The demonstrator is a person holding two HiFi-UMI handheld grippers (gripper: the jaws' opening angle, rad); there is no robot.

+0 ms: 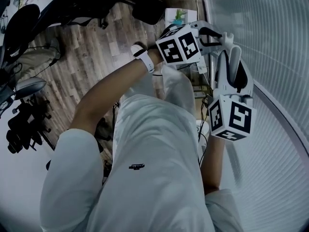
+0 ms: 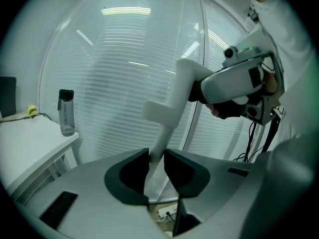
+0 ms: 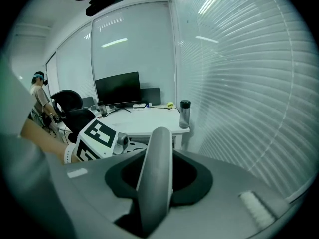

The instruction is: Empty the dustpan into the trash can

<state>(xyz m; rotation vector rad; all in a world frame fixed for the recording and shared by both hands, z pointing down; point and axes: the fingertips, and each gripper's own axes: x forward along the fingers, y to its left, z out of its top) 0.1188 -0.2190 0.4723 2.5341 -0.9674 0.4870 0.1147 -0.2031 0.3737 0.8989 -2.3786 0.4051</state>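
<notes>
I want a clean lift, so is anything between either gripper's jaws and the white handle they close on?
Nothing visible: the left gripper and right gripper both clamp the white handle directly. No trash can shows in any view.

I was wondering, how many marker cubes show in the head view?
2: one cube at upper middle beside the wristband, another cube at lower right against the blinds; none seems hidden.

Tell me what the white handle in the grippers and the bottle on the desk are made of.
The handle looks like moulded plastic: white, smooth, matte, with rounded edges and a soft sheen. The bottle has a translucent body and a dark cap; it could be tinted plastic or glass, I can't tell which.
</notes>
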